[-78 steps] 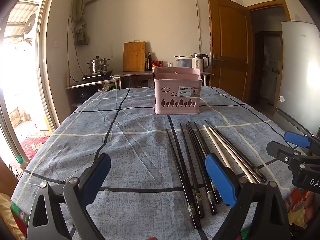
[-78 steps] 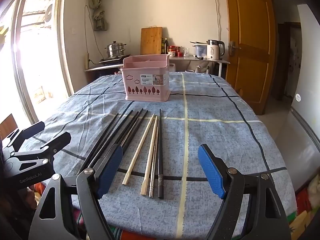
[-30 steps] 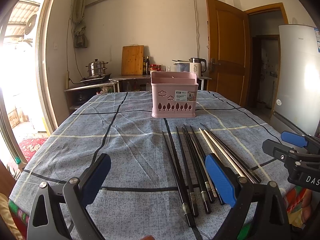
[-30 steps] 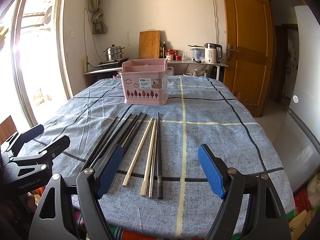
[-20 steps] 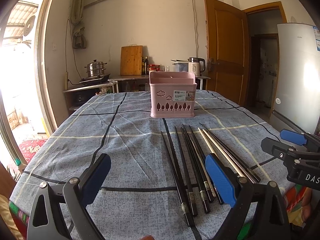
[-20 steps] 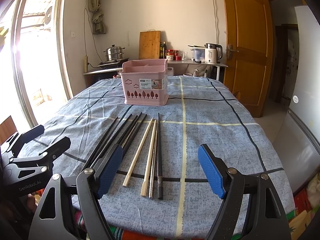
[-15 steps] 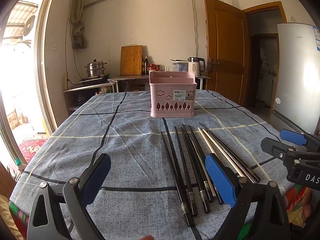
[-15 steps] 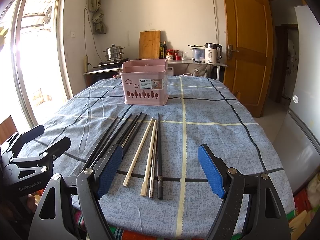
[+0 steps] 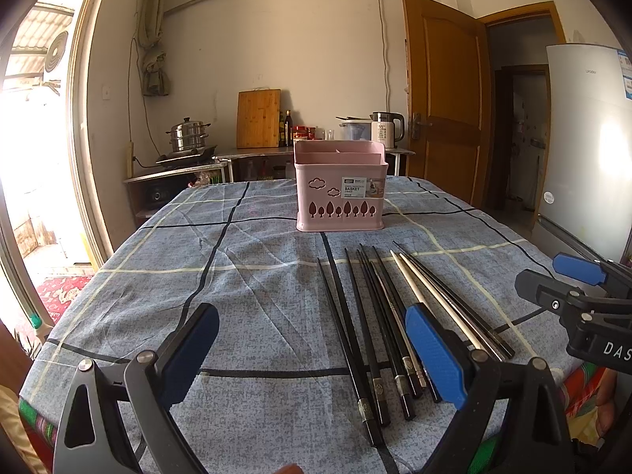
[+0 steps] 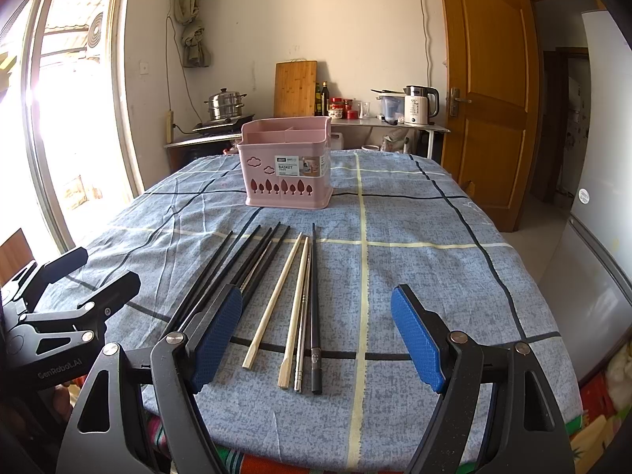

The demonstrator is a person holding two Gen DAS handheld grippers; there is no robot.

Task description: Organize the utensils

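A pink utensil basket point(image 9: 339, 189) point(image 10: 287, 166) with inner dividers stands upright in the middle of the table. Between it and the near edge lie several chopsticks in a row: black chopsticks point(image 9: 355, 331) point(image 10: 237, 272), pale wooden chopsticks point(image 9: 430, 304) point(image 10: 276, 296) and a metal one point(image 10: 302, 335). My left gripper point(image 9: 312, 355) is open and empty, low at the near edge, left of the row. Just as wide open and empty, my right gripper point(image 10: 316, 335) hovers over the near ends of the wooden chopsticks. Each gripper shows at the side of the other's view.
The table carries a blue checked cloth point(image 9: 245, 276) point(image 10: 414, 237). Behind it are a counter with a steamer pot point(image 9: 189, 138), a cutting board point(image 9: 258, 118) and a kettle point(image 9: 387, 128). A wooden door point(image 10: 486, 91) and a fridge point(image 9: 588, 146) stand to the right.
Both views have drawn back and tilted up slightly since 2.6 s ago. Over the last second nothing has visibly moved; both grippers stay open.
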